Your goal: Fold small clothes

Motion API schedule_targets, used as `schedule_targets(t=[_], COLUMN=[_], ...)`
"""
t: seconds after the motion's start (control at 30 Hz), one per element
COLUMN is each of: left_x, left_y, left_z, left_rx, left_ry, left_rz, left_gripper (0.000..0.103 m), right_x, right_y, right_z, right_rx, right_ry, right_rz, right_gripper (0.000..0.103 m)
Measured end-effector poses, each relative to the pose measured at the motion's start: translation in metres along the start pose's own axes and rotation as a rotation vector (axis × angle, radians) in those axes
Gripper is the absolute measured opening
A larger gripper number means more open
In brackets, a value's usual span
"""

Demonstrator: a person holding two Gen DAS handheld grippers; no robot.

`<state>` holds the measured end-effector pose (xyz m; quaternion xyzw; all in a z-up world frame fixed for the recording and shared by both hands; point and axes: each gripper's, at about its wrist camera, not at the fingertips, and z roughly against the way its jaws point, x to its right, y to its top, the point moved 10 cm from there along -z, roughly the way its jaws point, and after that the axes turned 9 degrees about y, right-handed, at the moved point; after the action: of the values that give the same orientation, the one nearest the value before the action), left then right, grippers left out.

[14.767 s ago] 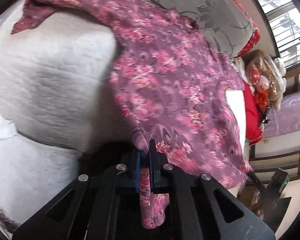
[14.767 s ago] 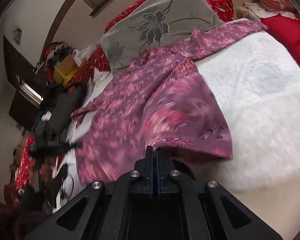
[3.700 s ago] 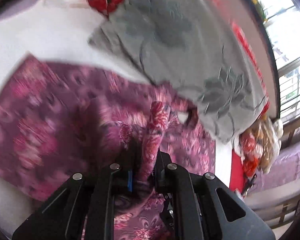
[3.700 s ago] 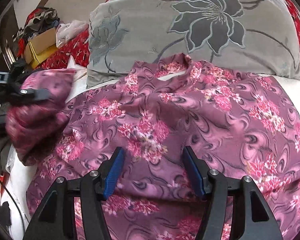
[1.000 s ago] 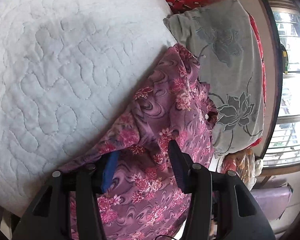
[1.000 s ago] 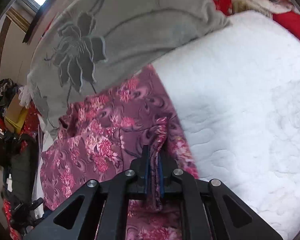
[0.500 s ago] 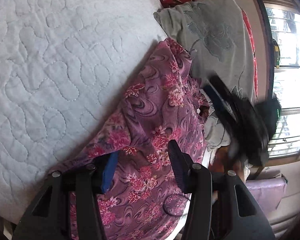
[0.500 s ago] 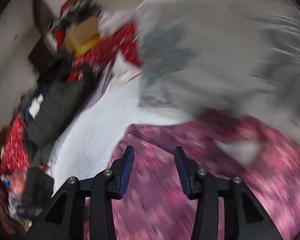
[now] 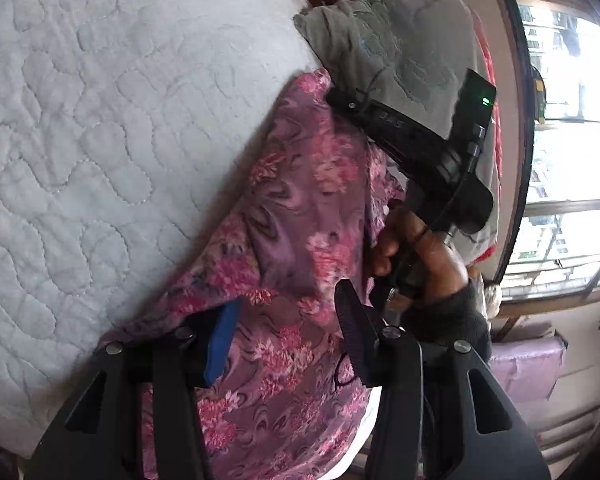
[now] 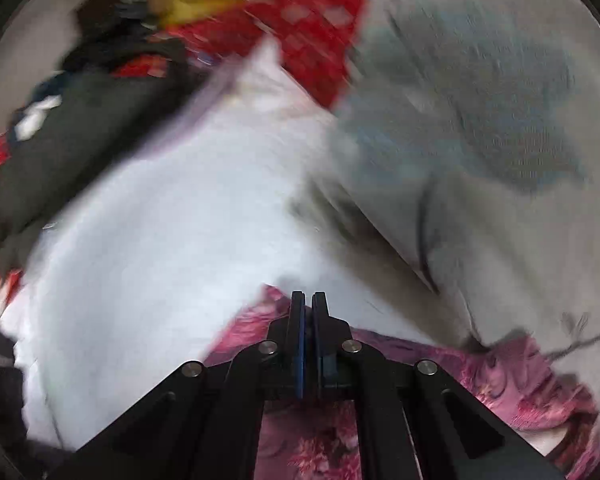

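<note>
While the purple floral garment (image 9: 300, 216) lies bunched in a long strip across the white quilted bed (image 9: 100, 120), its far end reaches the grey flower-print pillow (image 9: 404, 40). Nearest the left wrist camera, the left claw (image 9: 286, 330) stands partly open over the garment's near part, with cloth showing between its blue-padded finger and its black one, though neither pad presses on it. To the right, the person's right hand (image 9: 424, 256), in a dark cuff, holds the right claw (image 10: 309, 300) against the garment's far end, just beside the pillow. From the right wrist view, which is blurred, that claw's fingers are closed together at the garment's edge; whether any cloth is pinched between them cannot be told. Red patterned fabric (image 10: 300, 32) lies beyond the pillow.
</note>
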<state>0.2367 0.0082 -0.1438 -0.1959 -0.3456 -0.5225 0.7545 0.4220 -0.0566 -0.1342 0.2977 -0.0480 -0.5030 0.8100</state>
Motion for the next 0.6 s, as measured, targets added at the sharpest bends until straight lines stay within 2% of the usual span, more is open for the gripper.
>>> schedule_targets(t=[0.13,0.23,0.27,0.3,0.33,0.37,0.4,0.43,0.47,0.53,0.57,0.6], left_x=[0.012,0.026,0.028,0.026,0.023,0.017,0.013,0.011,0.013,0.018,0.022,0.024], left_y=[-0.009,-0.001,0.006,0.012,0.016,0.018,0.019,0.019,0.018,0.018,0.020,0.020], left_z=[0.021,0.028,0.024,0.015,0.007,-0.005,-0.012,-0.014,-0.009,0.000,0.004,0.007], left_rx=[0.016,0.084,0.098,0.094,0.080,0.049,0.027,0.018,0.026,0.041,0.059,0.068], left_ry=[-0.020,0.044,0.068,0.102,0.134,0.174,0.199,0.204,0.196,0.194,0.197,0.203], left_rz=[-0.076,-0.163,-0.174,-0.175,-0.166,-0.158,-0.149,-0.139,-0.135,-0.137,-0.142,-0.146], left_gripper=[0.047,0.048,0.048,0.048,0.047,0.047,0.045,0.045,0.045,0.045,0.045,0.045], right_x=[-0.001,-0.003,-0.003,0.003,0.010,0.016,0.021,0.025,0.032,0.064,0.079,0.108], right_y=[-0.007,-0.040,-0.055,-0.080,-0.099,-0.114,-0.127,-0.133,-0.137,-0.156,-0.163,-0.183], right_z=[0.050,0.087,0.090,0.084,0.077,0.073,0.078,0.096,0.111,0.163,0.177,0.199], right_rx=[0.138,0.199,0.195,0.155,0.107,0.064,0.084,0.145,0.183,0.301,0.325,0.351], right_ry=[0.074,0.154,0.159,0.145,0.118,0.092,0.114,0.147,0.150,0.109,0.067,-0.031], right_rz=[-0.076,-0.127,-0.145,-0.180,-0.214,-0.248,-0.294,-0.344,-0.378,-0.449,-0.474,-0.524], right_gripper=[0.010,0.011,0.013,0.015,0.018,0.016,0.013,0.013,0.017,0.022,0.034,0.040])
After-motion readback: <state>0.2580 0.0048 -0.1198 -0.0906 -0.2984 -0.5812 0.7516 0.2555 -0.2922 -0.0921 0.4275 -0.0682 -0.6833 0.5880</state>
